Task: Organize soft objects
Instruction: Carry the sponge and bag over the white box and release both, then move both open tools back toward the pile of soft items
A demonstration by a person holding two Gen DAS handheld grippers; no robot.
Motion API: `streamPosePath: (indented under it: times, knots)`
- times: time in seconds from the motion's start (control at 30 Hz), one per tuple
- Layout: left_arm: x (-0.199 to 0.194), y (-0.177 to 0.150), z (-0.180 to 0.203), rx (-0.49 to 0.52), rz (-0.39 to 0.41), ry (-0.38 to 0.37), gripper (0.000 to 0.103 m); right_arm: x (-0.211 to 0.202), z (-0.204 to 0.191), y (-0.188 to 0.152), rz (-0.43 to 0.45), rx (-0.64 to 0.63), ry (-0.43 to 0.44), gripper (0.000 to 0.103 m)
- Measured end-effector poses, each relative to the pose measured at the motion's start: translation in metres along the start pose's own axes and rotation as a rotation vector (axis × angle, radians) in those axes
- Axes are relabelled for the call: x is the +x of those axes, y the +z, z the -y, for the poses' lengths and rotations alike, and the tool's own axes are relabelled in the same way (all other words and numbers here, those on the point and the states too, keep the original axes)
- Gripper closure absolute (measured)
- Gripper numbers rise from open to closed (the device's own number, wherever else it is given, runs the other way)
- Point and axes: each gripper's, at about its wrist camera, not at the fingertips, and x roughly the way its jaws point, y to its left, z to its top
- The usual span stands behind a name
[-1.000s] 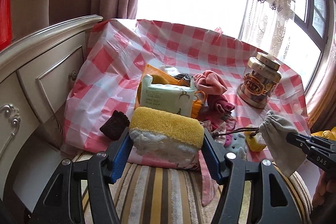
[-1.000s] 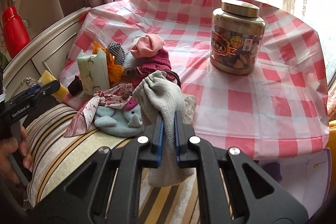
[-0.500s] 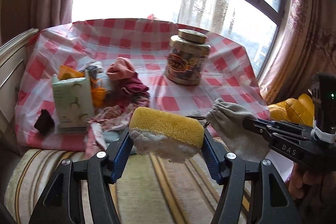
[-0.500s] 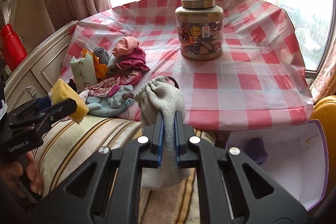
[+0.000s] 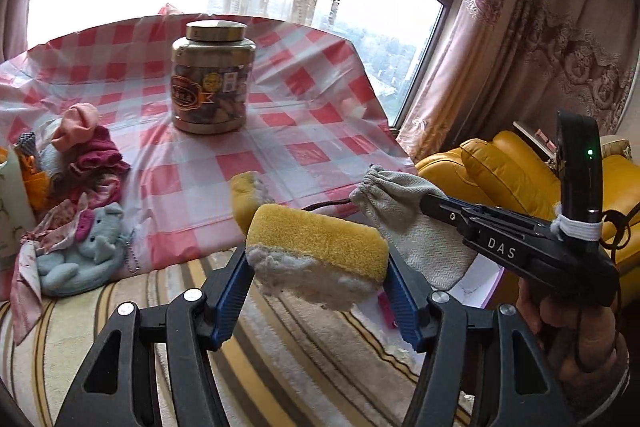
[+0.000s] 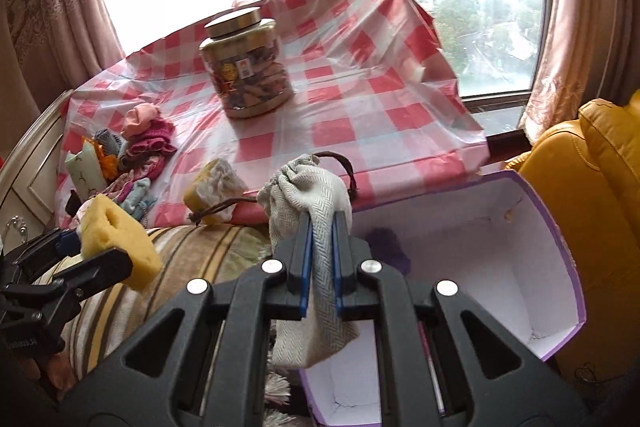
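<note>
left wrist view showed the left gripper (image 5: 318, 291) pinching a yellow sponge (image 5: 316, 247), a rounded block with a coarse yellow top and a fluffy white underside, held level between the blue pads above a striped plush blanket (image 5: 280, 367). right wrist view showed the right gripper (image 6: 320, 259) squeezed tight on a grey herringbone drawstring pouch (image 6: 316, 195), its gathered mouth upward and its dark cord (image 6: 224, 207) trailing left, hanging over the near edge of an open white box with purple trim (image 6: 500, 267). a small purple item (image 6: 386, 247) lay inside the box. the right gripper reached in from the right of the left view, gripped by a hand (image 5: 576, 323). a second yellow sponge (image 6: 214, 187) sat at the near edge of the red-and-white checked plastic tablecloth (image 6: 340, 131). farther left lay a heap of knitted pink and crimson pieces (image 5: 86, 147) and a pale blue plush elephant (image 5: 84, 255). a gold-lidded jar (image 5: 212, 79) stood upright near the window. a yellow leather armchair (image 6: 592, 179) stood to the right, by floral curtains (image 5: 540, 39).
</note>
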Motion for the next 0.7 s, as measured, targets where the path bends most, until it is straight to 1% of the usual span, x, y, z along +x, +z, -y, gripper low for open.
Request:
streamPosePath:
  times: [0.3, 0.33, 0.37, 0.4, 0.43, 0.47, 0.5, 0.6, 0.7]
  knots:
    - [0.022, 0.015, 0.034, 0.035, -0.011, -0.142, 0.039, -0.011, 0.044, 0.004, 0.036, 0.115, -0.131, 0.091]
    - [0.025, 0.017, 0.039, 0.042, -0.015, -0.166, 0.037, -0.012, 0.048, 0.004, 0.036, 0.126, -0.144, 0.090]
    - [0.028, 0.018, 0.044, 0.050, -0.024, -0.198, 0.032, -0.012, 0.052, 0.004, 0.035, 0.137, -0.156, 0.083]
    - [0.032, 0.019, 0.048, 0.056, -0.034, -0.216, 0.026, -0.012, 0.055, 0.004, 0.034, 0.148, -0.166, 0.067]
    - [0.034, 0.020, 0.050, 0.060, -0.039, -0.214, 0.015, -0.013, 0.058, 0.003, 0.036, 0.156, -0.172, 0.056]
    - [0.035, 0.019, 0.052, 0.062, -0.037, -0.210, 0.014, -0.014, 0.060, 0.003, 0.045, 0.164, -0.178, 0.035]
    - [0.036, 0.018, 0.051, 0.061, -0.041, -0.212, 0.014, -0.017, 0.062, 0.002, 0.057, 0.169, -0.183, 0.031]
    - [0.035, 0.016, 0.042, 0.024, -0.048, -0.203, 0.014, -0.018, 0.065, 0.002, 0.059, 0.179, -0.180, 0.031]
    - [0.028, 0.015, 0.028, -0.020, -0.032, -0.184, 0.014, -0.016, 0.067, 0.002, 0.052, 0.186, -0.176, 0.031]
